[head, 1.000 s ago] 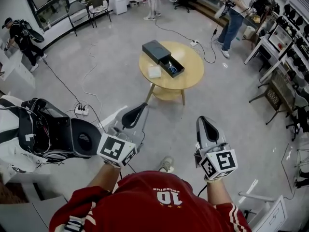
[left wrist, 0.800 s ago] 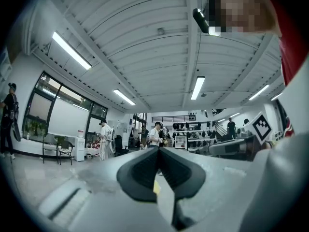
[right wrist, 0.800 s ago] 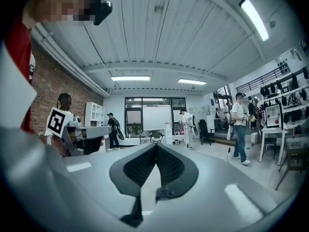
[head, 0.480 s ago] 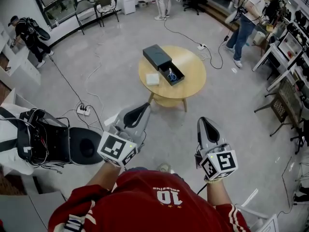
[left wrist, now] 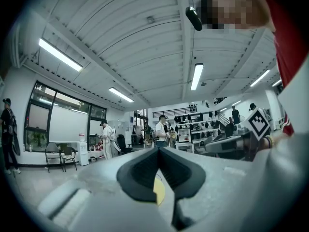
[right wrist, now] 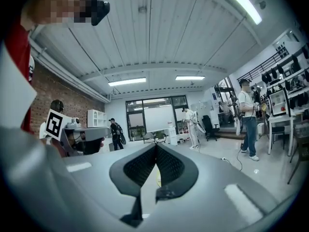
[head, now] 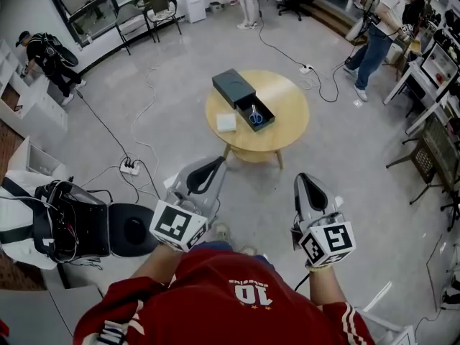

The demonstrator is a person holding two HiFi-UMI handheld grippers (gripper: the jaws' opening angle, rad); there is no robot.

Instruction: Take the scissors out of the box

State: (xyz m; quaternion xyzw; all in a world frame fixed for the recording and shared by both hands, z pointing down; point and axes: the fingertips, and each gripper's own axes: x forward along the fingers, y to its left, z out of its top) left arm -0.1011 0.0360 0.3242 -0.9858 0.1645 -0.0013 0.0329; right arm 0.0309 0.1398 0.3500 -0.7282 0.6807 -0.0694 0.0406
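On a round yellow table (head: 287, 113) ahead of me lies a dark box (head: 242, 96) with its tray slid out. Blue-handled scissors (head: 255, 115) lie in the tray. A small white square pad (head: 226, 122) sits beside the box. My left gripper (head: 218, 162) is held level well short of the table with its jaws shut and nothing between them. My right gripper (head: 302, 179) is held level beside it, also shut and empty. In the left gripper view the left gripper (left wrist: 158, 149) shows closed black pads; in the right gripper view the right gripper (right wrist: 155, 146) shows the same.
A black pack of equipment (head: 68, 221) and a black round stool (head: 133, 228) stand at the left. A power strip (head: 131, 168) and cables (head: 147, 113) lie on the floor. Desks (head: 435, 70) line the right side. People (head: 377, 27) stand at the back.
Both grippers and I have moved forward toward the table, which now sits a little nearer and lower in the head view. The jaws stay shut.
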